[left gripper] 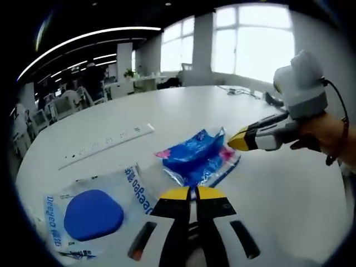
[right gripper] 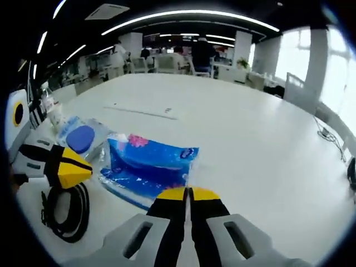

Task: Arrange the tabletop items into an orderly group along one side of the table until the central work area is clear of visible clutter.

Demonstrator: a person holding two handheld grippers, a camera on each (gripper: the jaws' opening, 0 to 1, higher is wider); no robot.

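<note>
A blue plastic packet (left gripper: 196,157) with pink print lies on the white table (left gripper: 183,111); in the right gripper view the blue packet (right gripper: 147,166) sits just ahead of my right gripper (right gripper: 188,192), whose jaws are shut with nothing between them. My left gripper (left gripper: 193,191) is shut and empty, just short of the packet. A clear bag holding a blue oval pad (left gripper: 93,213) lies to its left, also seen as the clear bag (right gripper: 82,138). The right gripper (left gripper: 238,140) enters the left gripper view from the right, tip near the packet. The left gripper (right gripper: 69,167) shows at the left.
A white power strip (left gripper: 105,145) lies farther back on the table, also the strip (right gripper: 143,112). A coiled black cable (right gripper: 67,212) lies near the table's edge. Desks, chairs and people stand in the background; windows line one wall.
</note>
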